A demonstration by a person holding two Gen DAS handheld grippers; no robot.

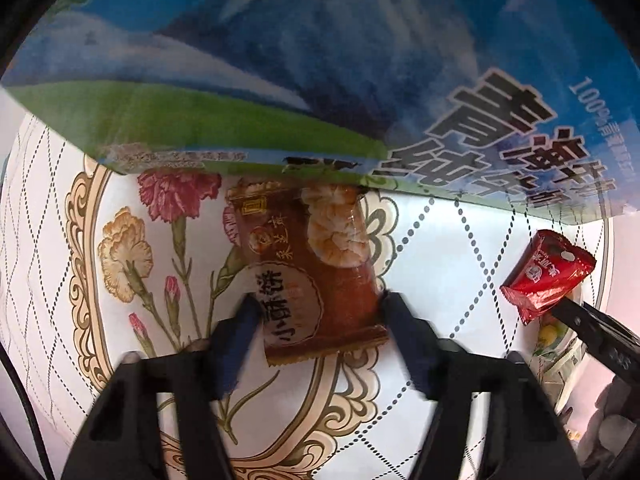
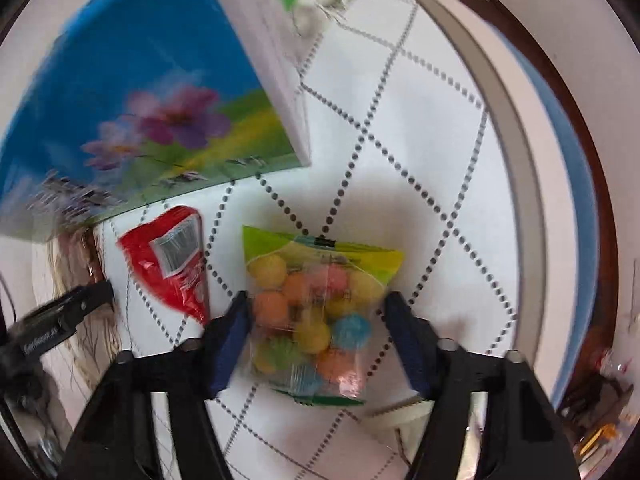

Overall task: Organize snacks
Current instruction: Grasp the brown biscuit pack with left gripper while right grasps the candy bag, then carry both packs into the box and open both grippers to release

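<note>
On the white tablecloth (image 1: 440, 248) with its dotted diamond lines and printed carnations, one brown biscuit packet (image 1: 308, 268) is lying flat, its far end reaching up to the foot of the blue-and-green carton (image 1: 320, 60) that is standing across the top of the left wrist view. The left gripper (image 1: 316, 312) is pointing down over this packet, its two blue-padded fingers (image 1: 236, 336) pressing on the packet's left and right edges near its near end, so the packet is being grasped. To the right, well apart, one red snack packet (image 1: 548, 276) is sitting crumpled on the cloth, just beside the tip of the other tool. In the right wrist view, one clear bag of coloured candy balls (image 2: 316, 316), green-topped, is lying on the same cloth near the table's rounded edge (image 2: 516, 168). The right gripper (image 2: 318, 312) is standing over it, both pads meeting the bag's sides and clasping it. The red snack packet (image 2: 176, 264) is lying just left of that bag, barcode side up, below the carton's flowered face (image 2: 160, 112). The picture there is blurring.
</note>
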